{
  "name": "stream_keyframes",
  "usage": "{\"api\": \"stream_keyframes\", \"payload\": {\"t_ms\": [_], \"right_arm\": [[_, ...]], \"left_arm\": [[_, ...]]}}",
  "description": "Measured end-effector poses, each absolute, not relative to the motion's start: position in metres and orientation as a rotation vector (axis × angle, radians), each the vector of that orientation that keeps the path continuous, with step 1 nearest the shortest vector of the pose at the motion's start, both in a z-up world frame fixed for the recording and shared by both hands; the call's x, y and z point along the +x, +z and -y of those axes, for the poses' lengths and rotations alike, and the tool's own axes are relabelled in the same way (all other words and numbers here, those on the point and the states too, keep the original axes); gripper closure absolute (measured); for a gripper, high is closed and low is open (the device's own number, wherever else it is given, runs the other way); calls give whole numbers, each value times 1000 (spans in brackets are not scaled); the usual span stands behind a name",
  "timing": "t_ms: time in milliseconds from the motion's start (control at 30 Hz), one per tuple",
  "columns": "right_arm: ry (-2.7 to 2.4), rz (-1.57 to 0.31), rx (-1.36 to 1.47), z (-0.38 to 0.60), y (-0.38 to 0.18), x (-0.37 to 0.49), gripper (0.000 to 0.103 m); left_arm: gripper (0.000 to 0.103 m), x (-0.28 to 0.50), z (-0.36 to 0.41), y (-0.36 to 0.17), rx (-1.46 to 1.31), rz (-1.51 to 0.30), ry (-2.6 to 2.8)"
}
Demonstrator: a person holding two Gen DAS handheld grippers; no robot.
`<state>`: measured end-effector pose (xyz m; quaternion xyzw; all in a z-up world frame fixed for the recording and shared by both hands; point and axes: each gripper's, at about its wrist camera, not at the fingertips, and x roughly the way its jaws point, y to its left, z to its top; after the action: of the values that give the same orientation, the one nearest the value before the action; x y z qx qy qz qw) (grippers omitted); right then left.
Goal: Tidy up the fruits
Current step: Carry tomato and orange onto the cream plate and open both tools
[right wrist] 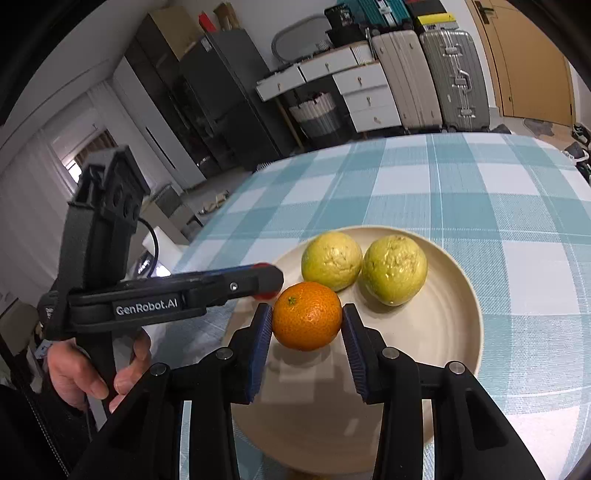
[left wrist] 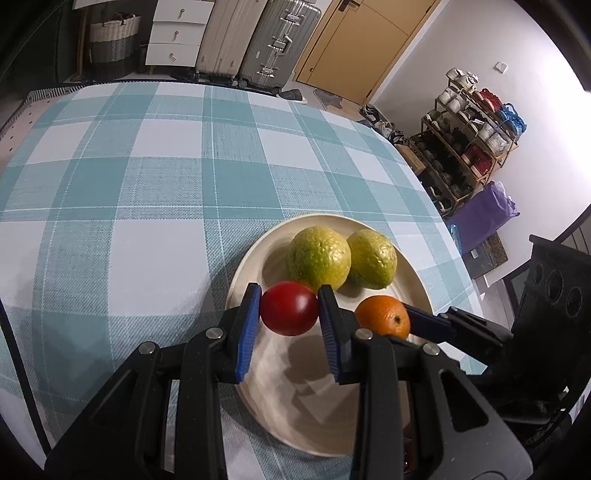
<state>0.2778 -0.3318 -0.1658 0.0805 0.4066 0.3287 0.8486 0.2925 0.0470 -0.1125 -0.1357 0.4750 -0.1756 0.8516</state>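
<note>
A cream plate (left wrist: 251,258) (right wrist: 458,325) on the checked tablecloth holds two yellow-green guavas (left wrist: 318,258) (left wrist: 372,259) (right wrist: 331,260) (right wrist: 394,270). My left gripper (left wrist: 289,312) is shut on a red tomato (left wrist: 289,313) and holds it over the plate's near left part. My right gripper (right wrist: 307,317) is shut on an orange (right wrist: 307,315) just above the plate; the orange also shows in the left wrist view (left wrist: 384,316). In the right wrist view the left gripper (right wrist: 266,284) comes in from the left, and only a sliver of the tomato shows.
The table (left wrist: 147,184) carries a teal and white checked cloth. Suitcases (left wrist: 280,40), white drawers (left wrist: 177,33) and a basket (left wrist: 112,44) stand beyond its far edge. A shoe rack (left wrist: 469,140) stands at the right.
</note>
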Motion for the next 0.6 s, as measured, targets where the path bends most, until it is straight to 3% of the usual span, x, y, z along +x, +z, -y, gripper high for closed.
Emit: {"api": "stream_keyframes", "payload": {"t_ms": [367,467,600], "right_arm": [[688,-906,157,318,-178,288,63],[689,-873,156,321,-171,285,52],[681,-825,174,330,-158,279,49]], "left_arm": [[74,292,-49,-110,-320,-990,-375],[74,287,-51,-103,-314,-979,-366],[72,277,-53,-94,-310,-967,-352]]}}
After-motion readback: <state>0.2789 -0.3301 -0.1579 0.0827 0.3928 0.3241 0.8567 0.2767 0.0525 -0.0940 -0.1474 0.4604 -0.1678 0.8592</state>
